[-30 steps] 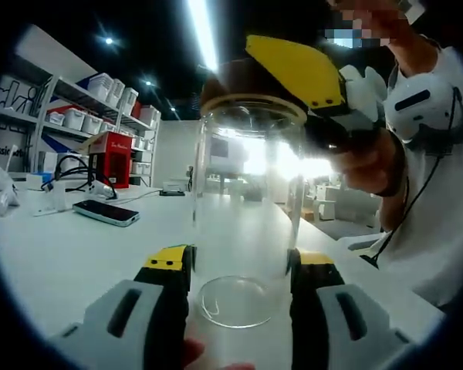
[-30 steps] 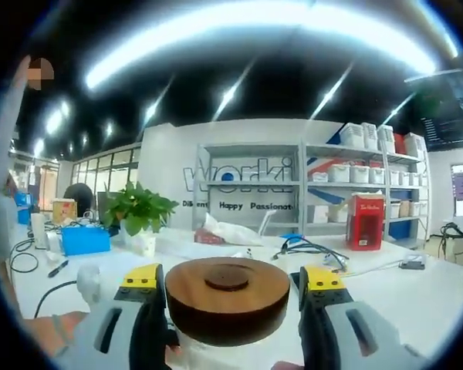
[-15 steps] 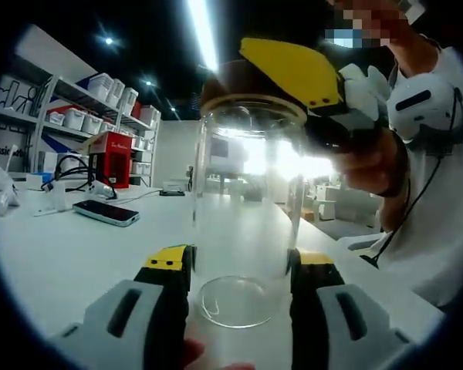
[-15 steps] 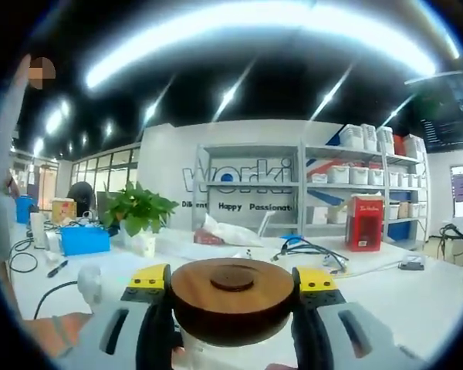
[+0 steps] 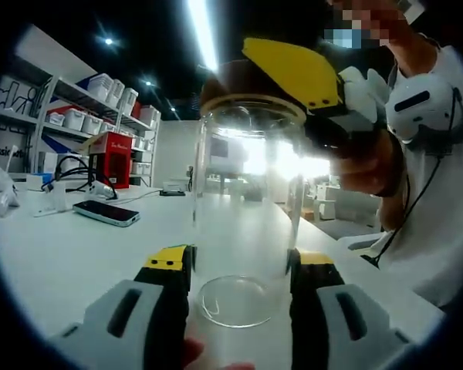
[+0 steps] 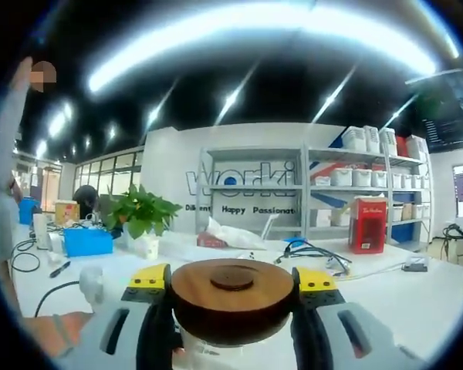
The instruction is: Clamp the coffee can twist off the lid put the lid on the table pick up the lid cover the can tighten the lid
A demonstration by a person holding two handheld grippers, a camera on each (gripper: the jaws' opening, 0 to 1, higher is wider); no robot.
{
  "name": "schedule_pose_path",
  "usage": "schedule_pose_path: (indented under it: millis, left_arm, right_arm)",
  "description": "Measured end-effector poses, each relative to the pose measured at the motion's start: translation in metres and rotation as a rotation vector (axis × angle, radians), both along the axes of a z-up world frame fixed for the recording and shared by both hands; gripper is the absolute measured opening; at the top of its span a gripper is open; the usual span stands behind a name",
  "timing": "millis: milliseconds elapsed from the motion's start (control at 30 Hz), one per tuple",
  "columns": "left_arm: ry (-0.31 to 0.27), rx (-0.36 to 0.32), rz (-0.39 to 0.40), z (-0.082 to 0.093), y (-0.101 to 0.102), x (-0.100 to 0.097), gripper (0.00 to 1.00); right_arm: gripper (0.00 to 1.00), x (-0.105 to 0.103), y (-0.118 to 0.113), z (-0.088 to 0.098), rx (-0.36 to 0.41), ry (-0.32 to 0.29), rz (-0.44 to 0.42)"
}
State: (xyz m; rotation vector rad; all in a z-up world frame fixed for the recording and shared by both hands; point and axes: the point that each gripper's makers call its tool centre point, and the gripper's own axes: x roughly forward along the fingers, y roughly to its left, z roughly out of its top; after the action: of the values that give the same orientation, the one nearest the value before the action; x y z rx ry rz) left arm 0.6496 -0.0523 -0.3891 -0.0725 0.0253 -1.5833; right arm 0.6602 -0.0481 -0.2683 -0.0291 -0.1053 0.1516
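My left gripper (image 5: 239, 266) has its yellow-tipped jaws pressed against either side of the clear glass coffee can (image 5: 247, 216), near its base, so the can is clamped and stands upright on the white table (image 5: 77, 247); my right gripper (image 6: 232, 279) has its jaws closed tight on the round brown wooden lid (image 6: 233, 297), one jaw on each edge, and the lid sits on the mouth of the can; in the left gripper view that same right gripper (image 5: 324, 92) reaches in at the top of the can, its yellow jaw lying against the dark lid (image 5: 224, 81), with my hand (image 5: 370, 158) behind it; to the left of the can, on the table, lies a dark phone (image 5: 106, 212), and farther off on that side stand a red box (image 5: 108, 158) and shelves (image 5: 77, 116) loaded with white bins; in the right gripper view, beyond the lid, a green potted plant (image 6: 141, 216) stands left of it beside a blue box (image 6: 86, 240), a tangle of cables (image 6: 312, 250) lies behind the lid to the right, and a red box (image 6: 368, 223) stands farther right before the shelving.
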Motion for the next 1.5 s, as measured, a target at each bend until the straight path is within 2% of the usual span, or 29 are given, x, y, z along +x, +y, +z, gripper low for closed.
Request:
schedule_pose_path:
  millis: [900,1167,1500]
  left_arm:
    - [-0.004,0.007,0.014,-0.0001,0.0012,0.0018,0.38]
    - [-0.005,0.009,0.014,0.0002,0.0007,0.0014,0.37]
    - [-0.005,0.008,0.013,0.0004,-0.0007,0.0001,0.37]
  right_arm:
    - [0.55,0.0026,0.0009,-0.0023,-0.018,0.020,0.136]
    - [0.54,0.0042,0.0025,-0.0017,-0.029,0.029,0.217]
    - [0.54,0.0048,0.0072,-0.0022,-0.042,0.041,0.364]
